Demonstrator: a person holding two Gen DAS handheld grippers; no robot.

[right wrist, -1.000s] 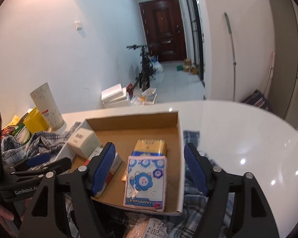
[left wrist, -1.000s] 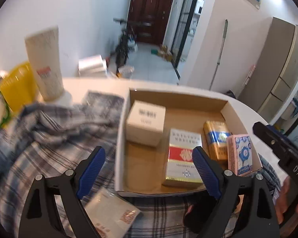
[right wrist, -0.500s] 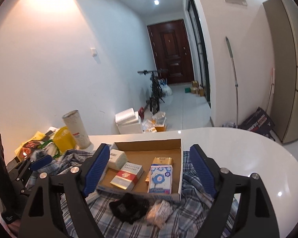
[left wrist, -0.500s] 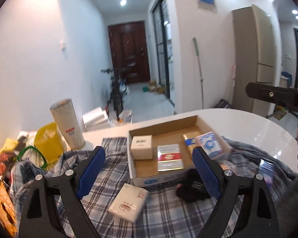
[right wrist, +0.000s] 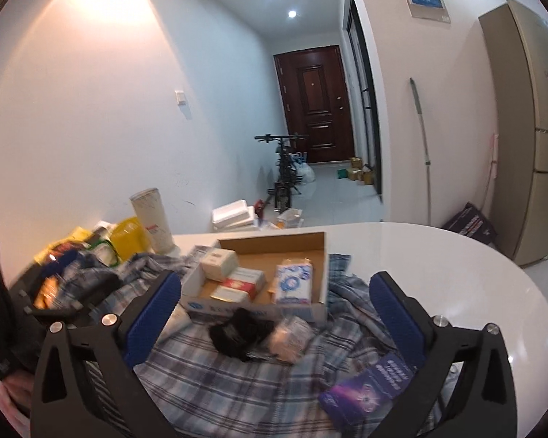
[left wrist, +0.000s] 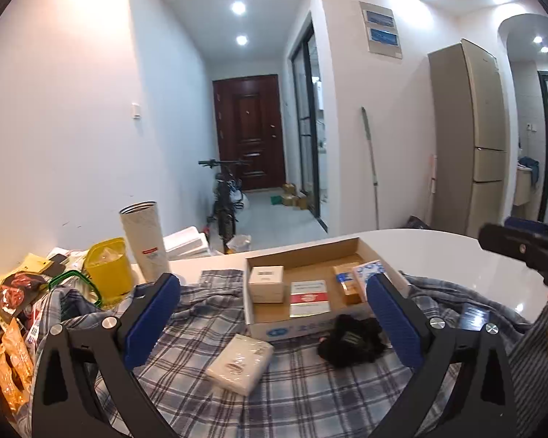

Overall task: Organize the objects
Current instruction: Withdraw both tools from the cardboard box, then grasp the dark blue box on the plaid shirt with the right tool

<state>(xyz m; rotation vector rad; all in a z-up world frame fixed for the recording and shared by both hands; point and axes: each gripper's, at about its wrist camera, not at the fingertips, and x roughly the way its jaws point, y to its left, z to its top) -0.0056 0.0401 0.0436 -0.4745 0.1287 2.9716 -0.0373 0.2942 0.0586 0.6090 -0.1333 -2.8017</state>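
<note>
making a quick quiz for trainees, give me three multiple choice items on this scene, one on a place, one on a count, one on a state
1. Where does the black cloth bundle lie?
A. inside the cardboard box
B. on the plaid cloth in front of the box
C. on the floor

2. How many items sit in the cardboard box?
A. two
B. four
C. seven

3. How is the left gripper?
A. open, empty
B. shut on a box
C. holding the tumbler

Key: 1 B, it rests on the plaid cloth against the box front. 2 B, four packs show inside. 3 A, fingers wide apart, nothing between.
</note>
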